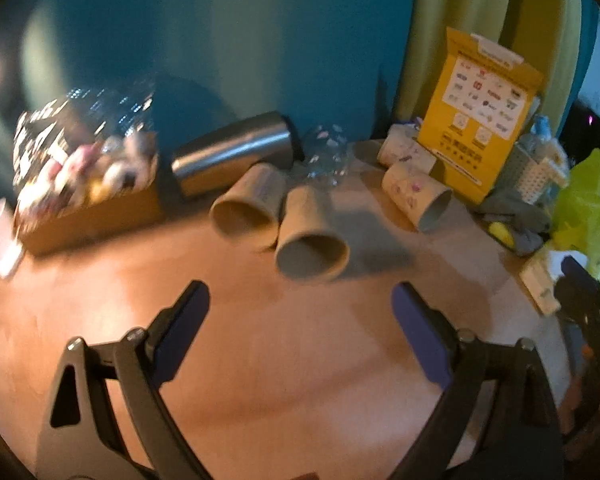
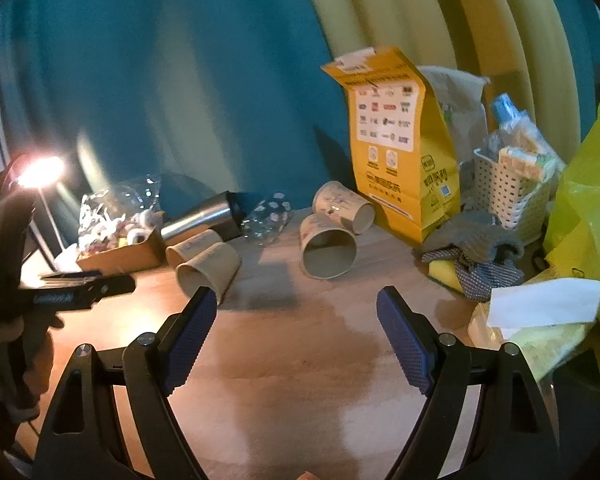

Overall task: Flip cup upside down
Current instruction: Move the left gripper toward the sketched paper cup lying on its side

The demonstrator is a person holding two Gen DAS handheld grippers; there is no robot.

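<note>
Left gripper [image 1: 300, 312] & right gripper [image 2: 296, 316] both wide open, empty, above tabletop [image 2: 300, 380]; four paper cups lie on sides, nearest cup [image 1: 312, 240].

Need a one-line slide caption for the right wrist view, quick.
Open right claw hovers over the wooden table, facing four paper cups on their sides, nearest mouth-on cup ahead.

Teal curtain [image 2: 180, 80], yellow curtain [image 2: 440, 20], wooden table [image 2: 292, 360], glowing lamp [image 2: 40, 170]
</note>
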